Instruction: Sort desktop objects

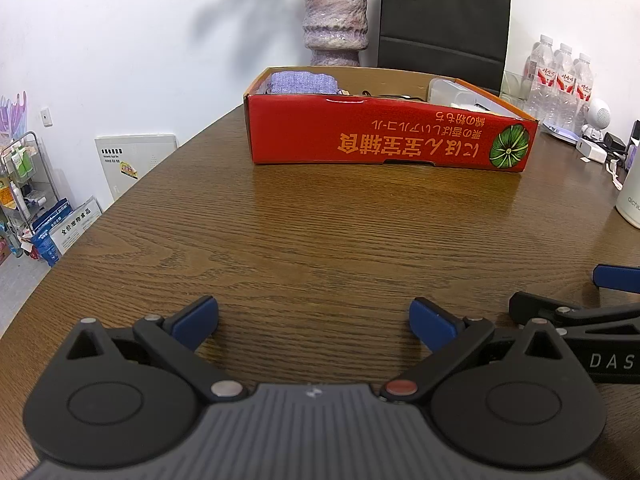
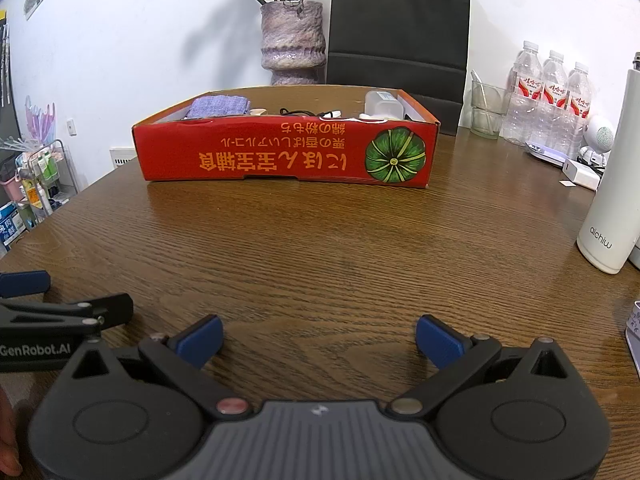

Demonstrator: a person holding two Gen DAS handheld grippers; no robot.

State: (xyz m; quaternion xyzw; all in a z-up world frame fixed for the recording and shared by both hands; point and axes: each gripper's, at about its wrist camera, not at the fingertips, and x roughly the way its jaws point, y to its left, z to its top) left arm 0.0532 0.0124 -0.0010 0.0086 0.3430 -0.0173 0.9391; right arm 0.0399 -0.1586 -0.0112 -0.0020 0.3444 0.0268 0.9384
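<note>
A red cardboard box (image 1: 384, 136) with orange lettering and a green pumpkin picture stands on the brown wooden table (image 1: 320, 232); it also shows in the right wrist view (image 2: 288, 152). Inside it lie a purple cloth pouch (image 2: 218, 106), a black cable (image 2: 300, 113) and a clear plastic container (image 2: 384, 105). My left gripper (image 1: 314, 322) is open and empty, low over the table well short of the box. My right gripper (image 2: 318, 338) is open and empty beside it, also short of the box.
A purple vase (image 2: 292, 44) and a black paper bag (image 2: 398, 24) stand behind the box. At the right are water bottles (image 2: 552, 96), a glass (image 2: 486, 108), a white flask (image 2: 618, 184) and a white charger (image 2: 580, 174). The table edge curves off at left.
</note>
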